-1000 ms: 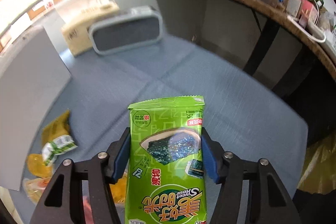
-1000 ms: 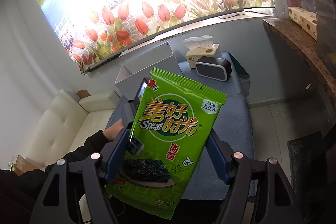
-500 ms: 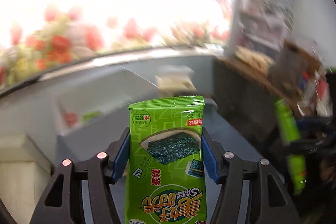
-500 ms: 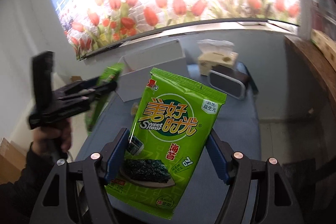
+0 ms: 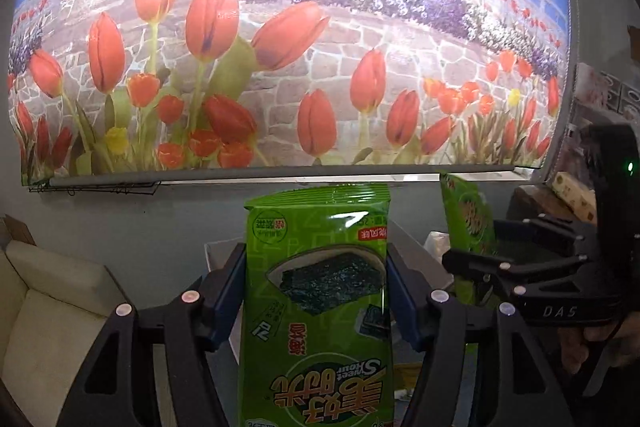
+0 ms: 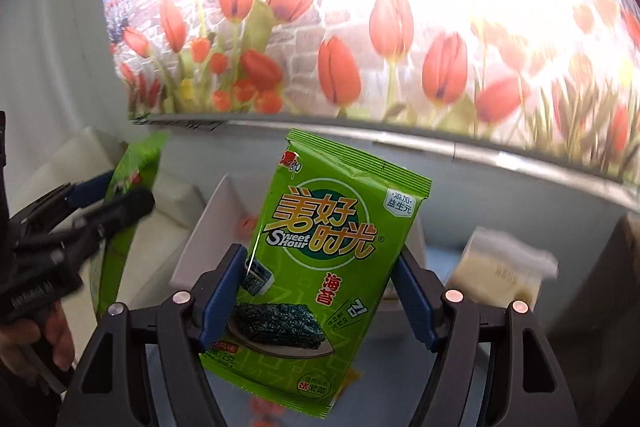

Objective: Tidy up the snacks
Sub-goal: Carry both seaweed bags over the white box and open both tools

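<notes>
My left gripper (image 5: 316, 287) is shut on a green seaweed snack packet (image 5: 316, 307), held upright with its print upside down. My right gripper (image 6: 320, 291) is shut on a second green seaweed packet (image 6: 332, 259), held upright and slightly tilted. Each gripper shows in the other's view: the right one (image 5: 472, 259) with its packet (image 5: 464, 215) at the right of the left wrist view, the left one (image 6: 100, 211) with its packet (image 6: 132, 203) at the left of the right wrist view. A white open box (image 6: 212, 235) lies behind the right packet, with red and orange snacks blurred inside.
A tulip mural (image 5: 280, 47) covers the wall ahead. A cream sofa (image 5: 44, 307) stands at the left. A tissue box (image 6: 500, 267) sits right of the white box on the blue table (image 6: 400, 367). A wooden counter edge (image 5: 536, 199) is at the right.
Both grippers have tilted upward and turned toward the wall, still holding their packets. The left view left the table for the mural, and the right gripper came alongside the left.
</notes>
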A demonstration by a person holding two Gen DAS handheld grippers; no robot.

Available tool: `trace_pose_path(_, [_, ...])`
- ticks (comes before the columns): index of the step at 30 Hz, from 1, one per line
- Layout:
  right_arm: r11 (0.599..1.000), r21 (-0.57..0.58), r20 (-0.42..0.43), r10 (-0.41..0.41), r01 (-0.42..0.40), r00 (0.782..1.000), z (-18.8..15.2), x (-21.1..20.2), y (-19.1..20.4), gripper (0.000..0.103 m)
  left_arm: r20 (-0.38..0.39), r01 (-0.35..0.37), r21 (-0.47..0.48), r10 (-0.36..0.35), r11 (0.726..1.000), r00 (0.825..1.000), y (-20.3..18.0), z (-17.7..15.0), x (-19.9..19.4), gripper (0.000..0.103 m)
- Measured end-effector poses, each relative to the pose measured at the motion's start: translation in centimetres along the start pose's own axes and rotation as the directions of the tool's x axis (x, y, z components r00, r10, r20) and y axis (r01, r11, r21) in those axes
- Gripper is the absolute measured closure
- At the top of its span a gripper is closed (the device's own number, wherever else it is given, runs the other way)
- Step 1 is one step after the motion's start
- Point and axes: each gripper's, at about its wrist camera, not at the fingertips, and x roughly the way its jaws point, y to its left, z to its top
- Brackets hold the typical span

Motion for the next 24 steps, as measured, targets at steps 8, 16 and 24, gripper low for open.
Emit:
trace_pose_path(8, [0.998,0.03,-0.063,-0.044,0.046,0.997,4.3,6.9,-1.6,0.026,-0.103,-0.022,-0.032,0.019,0.999,0.995,1.4,1.5,6.9,0.034])
trace_pose_path(16, [0.998,-0.005,-0.133,-0.068,0.067,0.989,3.6,10.0,-1.6,0.014,-0.156,-0.038,-0.075,0.026,0.996,0.987,2.6,0.5,9.6,0.0])
trace_pose_path(24, [0.997,0.037,-0.132,-0.068,0.074,0.989,3.5,8.7,-2.9,0.001,-0.166,-0.04,-0.076,0.027,0.996,0.986,3.4,-0.4,9.0,0.0])
